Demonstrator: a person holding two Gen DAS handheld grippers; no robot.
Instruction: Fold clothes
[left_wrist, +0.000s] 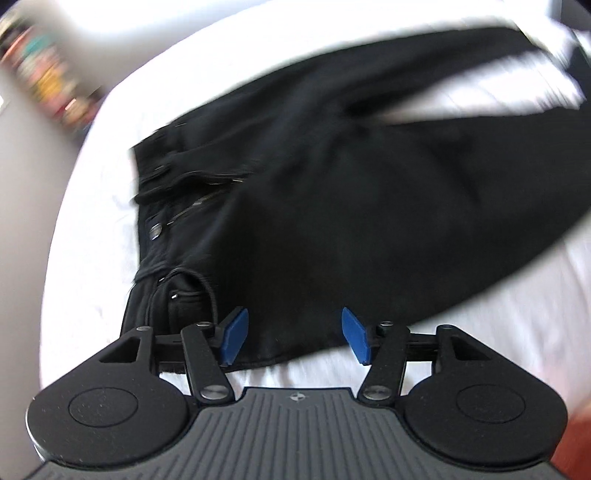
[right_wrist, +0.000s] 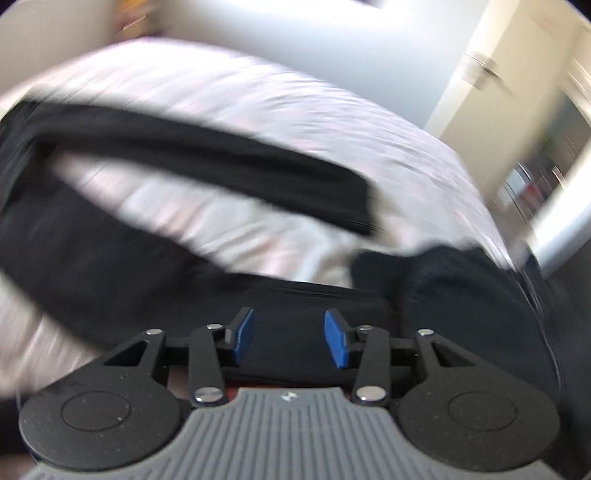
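The left gripper (left_wrist: 293, 334) hangs with its two blue pads (left_wrist: 234, 338) spread apart, nothing pinched between them. Beneath the gap lies the waist end of one pair of black trousers (left_wrist: 332, 206), spread on a white bed sheet (left_wrist: 85, 192). Whether the pads touch the cloth cannot be told; they appear to stand just above its near edge. The fly is undone, with one metal button (left_wrist: 155, 230) and the zip (left_wrist: 195, 203) showing, and a pocket opening sits just beside the left pad. The two legs run away toward the upper right, where blur smears them and the frame cuts them off. Far left, a row of coloured things (left_wrist: 48, 74) is too blurred to name.

The right gripper (right_wrist: 289, 338) also has its two blue pads (right_wrist: 338, 341) parted, less widely, with dark cloth lying under the gap and no grip visible. In this view the trousers (right_wrist: 166, 177) show as two dark bands: one leg crossing the sheet (right_wrist: 229, 96) to an end near the middle right, the other running under the gripper. A dark rumpled mass (right_wrist: 461, 288) to the right cannot be told as garment or something else. Beyond the bed, a pale door (right_wrist: 491, 92) stands heavily blurred.
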